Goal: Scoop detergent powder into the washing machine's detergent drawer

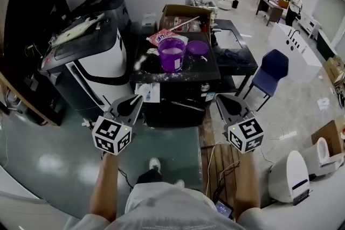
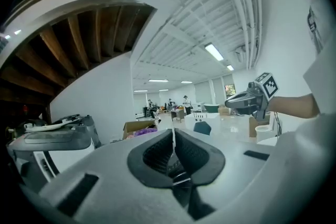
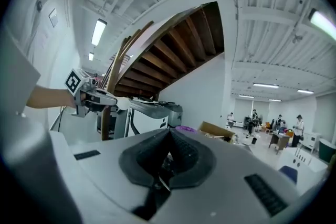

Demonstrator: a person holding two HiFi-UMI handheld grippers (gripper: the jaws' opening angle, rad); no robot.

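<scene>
A purple tub [image 1: 172, 54] with white powder inside stands on a black table [image 1: 215, 67], its purple lid [image 1: 197, 48] beside it on the right. The washing machine [image 1: 89, 59] stands left of the table, top-loading, with a dark lid. My left gripper [image 1: 132, 105] is held low in front of the table, jaws shut with nothing in them. My right gripper [image 1: 226, 104] is held level with it on the right, also shut and empty. In the left gripper view the jaws [image 2: 172, 141] meet; the right gripper [image 2: 247, 102] shows beyond. The right gripper view shows its own jaws [image 3: 169, 141] closed.
An open cardboard box [image 1: 186, 16] sits at the table's back. A blue chair [image 1: 269, 72] stands to the right, white appliances [image 1: 302, 169] at lower right. Cables and a wooden pallet [image 1: 218, 164] lie on the floor by my feet. People work at desks far back.
</scene>
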